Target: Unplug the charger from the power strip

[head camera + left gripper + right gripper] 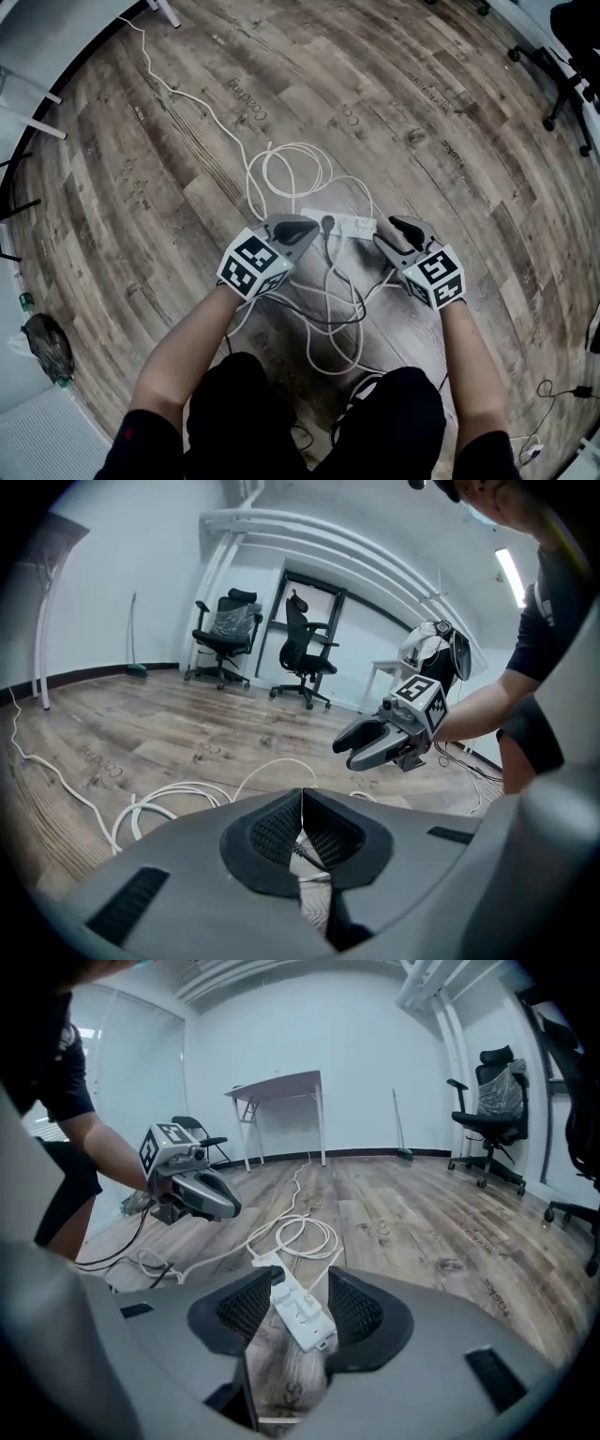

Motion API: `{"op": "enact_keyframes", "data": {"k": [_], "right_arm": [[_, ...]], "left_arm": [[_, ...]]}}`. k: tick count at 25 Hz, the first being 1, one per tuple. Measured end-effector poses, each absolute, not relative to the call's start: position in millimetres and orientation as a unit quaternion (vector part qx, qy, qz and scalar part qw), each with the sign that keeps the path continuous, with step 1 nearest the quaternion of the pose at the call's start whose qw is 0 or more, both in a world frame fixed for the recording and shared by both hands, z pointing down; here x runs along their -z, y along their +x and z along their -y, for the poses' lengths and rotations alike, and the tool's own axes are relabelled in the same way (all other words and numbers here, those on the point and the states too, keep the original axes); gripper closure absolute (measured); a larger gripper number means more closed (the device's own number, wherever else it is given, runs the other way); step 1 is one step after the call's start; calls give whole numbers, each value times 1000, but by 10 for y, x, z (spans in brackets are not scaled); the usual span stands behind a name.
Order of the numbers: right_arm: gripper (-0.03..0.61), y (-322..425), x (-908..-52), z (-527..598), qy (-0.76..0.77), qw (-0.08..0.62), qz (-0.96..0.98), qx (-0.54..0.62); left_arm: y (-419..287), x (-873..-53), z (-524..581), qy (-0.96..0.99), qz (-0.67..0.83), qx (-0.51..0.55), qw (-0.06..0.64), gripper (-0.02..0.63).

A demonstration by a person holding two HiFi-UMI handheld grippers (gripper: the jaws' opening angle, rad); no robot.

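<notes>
Power strip (354,225), white, flat on wood floor (187,141), dark charger (327,223) plugged at end nearest left tool (309,228), jaws together on nothing; right tool (396,227), jaws apart, lined up on strip's other end, presumably for steadying.

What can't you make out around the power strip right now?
- Head view: charger too small to see how it sits in the power strip.
- Left gripper view: both hidden behind the left gripper, its jaws shut.
- Head view: white cable, far end lost at the top-left edge.
</notes>
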State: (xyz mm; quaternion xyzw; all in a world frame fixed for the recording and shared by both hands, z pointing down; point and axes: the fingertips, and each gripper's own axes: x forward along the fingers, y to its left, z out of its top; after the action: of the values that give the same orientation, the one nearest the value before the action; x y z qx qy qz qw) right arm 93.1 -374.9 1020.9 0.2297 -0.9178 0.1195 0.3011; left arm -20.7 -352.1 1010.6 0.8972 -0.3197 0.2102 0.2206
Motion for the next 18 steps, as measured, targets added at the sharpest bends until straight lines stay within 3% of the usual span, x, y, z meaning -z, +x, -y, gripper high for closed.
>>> {"op": "enact_keyframes", "data": {"k": [5, 12, 18], "right_arm": [[353, 853, -10696, 3821, 186, 352, 910, -114], [350, 772, -11209, 3847, 118, 422, 893, -102], [350, 672, -11339, 3880, 95, 440, 888, -93]], "left_arm": [[-131, -10466, 3606, 892, 315, -214, 243, 589], [-1, -10891, 3699, 877, 327, -237, 260, 589], [105, -11147, 3750, 859, 338, -265, 279, 589]]}}
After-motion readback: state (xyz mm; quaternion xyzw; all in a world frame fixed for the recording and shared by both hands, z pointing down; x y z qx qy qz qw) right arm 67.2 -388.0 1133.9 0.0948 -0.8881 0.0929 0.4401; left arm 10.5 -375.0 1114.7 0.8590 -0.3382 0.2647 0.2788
